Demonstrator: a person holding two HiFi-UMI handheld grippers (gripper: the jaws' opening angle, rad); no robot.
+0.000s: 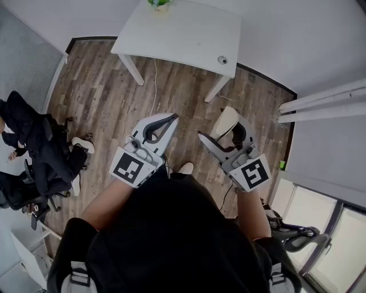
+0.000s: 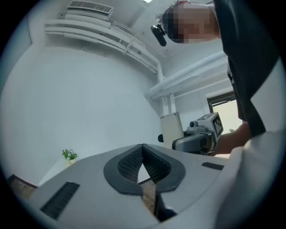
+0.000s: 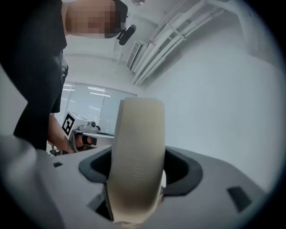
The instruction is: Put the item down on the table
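Note:
My right gripper [image 1: 223, 130] is shut on a cream-coloured roll [image 1: 225, 122], which stands on edge between its jaws. The right gripper view shows the roll [image 3: 136, 156] filling the gap of the right gripper [image 3: 136, 167], with the pads against its sides. The left gripper [image 1: 171, 118] is shut, tips touching, with nothing in it. In its own view the left gripper [image 2: 143, 146] has its pads [image 2: 132, 163] closed together. Both grippers hang at waist height above the wooden floor. The white table [image 1: 183, 34] stands well ahead of them.
A small potted plant [image 1: 159, 4] sits at the table's far edge and a small round object [image 1: 222, 59] near its right corner. A white cable [image 1: 154, 86] trails on the floor. A seated person in black [image 1: 34, 149] is at the left. White walls and windows close the right side.

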